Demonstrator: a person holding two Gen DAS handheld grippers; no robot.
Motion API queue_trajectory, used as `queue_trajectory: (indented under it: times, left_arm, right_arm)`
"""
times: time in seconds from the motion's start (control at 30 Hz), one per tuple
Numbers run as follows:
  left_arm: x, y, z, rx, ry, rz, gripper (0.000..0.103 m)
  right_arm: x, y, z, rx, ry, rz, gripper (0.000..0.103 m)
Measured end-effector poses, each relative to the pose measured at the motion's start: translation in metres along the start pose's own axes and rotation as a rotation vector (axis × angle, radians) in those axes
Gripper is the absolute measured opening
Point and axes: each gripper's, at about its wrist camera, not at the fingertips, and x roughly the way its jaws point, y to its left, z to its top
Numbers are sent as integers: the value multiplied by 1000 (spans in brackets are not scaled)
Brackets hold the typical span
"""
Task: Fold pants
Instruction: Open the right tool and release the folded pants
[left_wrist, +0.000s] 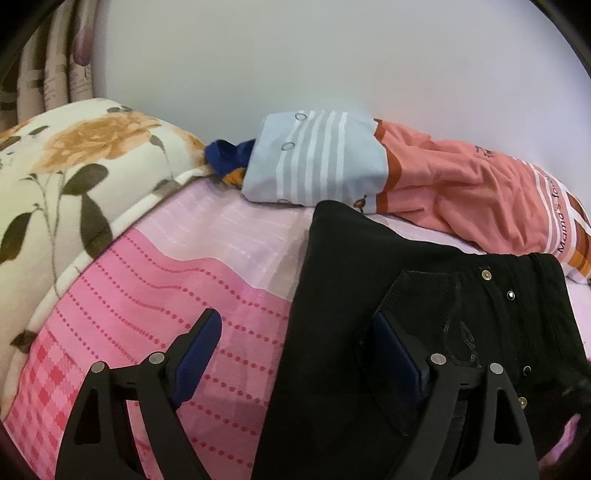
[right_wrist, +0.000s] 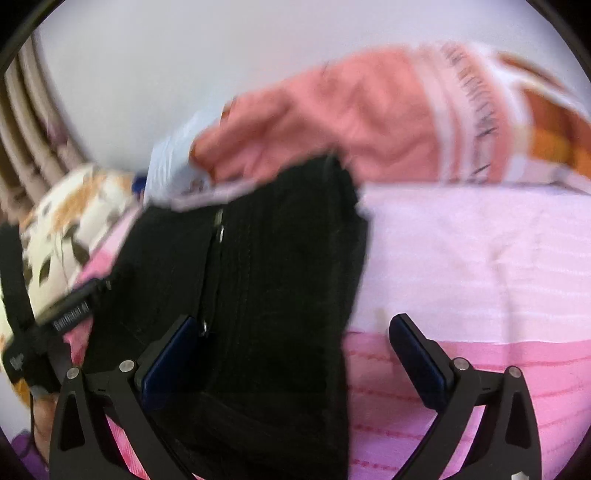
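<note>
Black pants (left_wrist: 369, 280) lie folded on a pink bedsheet (left_wrist: 155, 280), waistband with metal studs at the right. My left gripper (left_wrist: 295, 332) is open over the pants' left edge, its right finger above the back pocket, its left finger over the sheet. In the blurred right wrist view the pants (right_wrist: 266, 266) run up the middle-left, zipper showing. My right gripper (right_wrist: 291, 332) is open over their right edge, holding nothing. The left gripper's body (right_wrist: 44, 317) shows at the far left there.
A floral quilt (left_wrist: 74, 177) is bunched at the left. A folded blue striped garment (left_wrist: 317, 158) and a salmon shirt (left_wrist: 461, 184) lie behind the pants against the white wall. Curtains (left_wrist: 55, 66) hang at the far left.
</note>
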Motion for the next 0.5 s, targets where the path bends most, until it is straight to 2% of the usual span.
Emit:
queue_trajectory:
  times: [0.07,0.17,0.27,0.5]
  left_arm:
    - [-7,-1,-2,6,-34,26,85]
    - [-16,-6,-6,38,-72,47,90]
    - [-18,-13,-6,76,-82,60,94]
    - [-26,-16,-11,105,-83,62,94]
  right_arm:
    - [-21,8,-6,-33,-91,-35,102]
    - [-36,23,-15,-81,-110,-40,102]
    - [-40,35,-23,-102,-82,5,103]
    - [-42,47,-34,-111,-14,19,103]
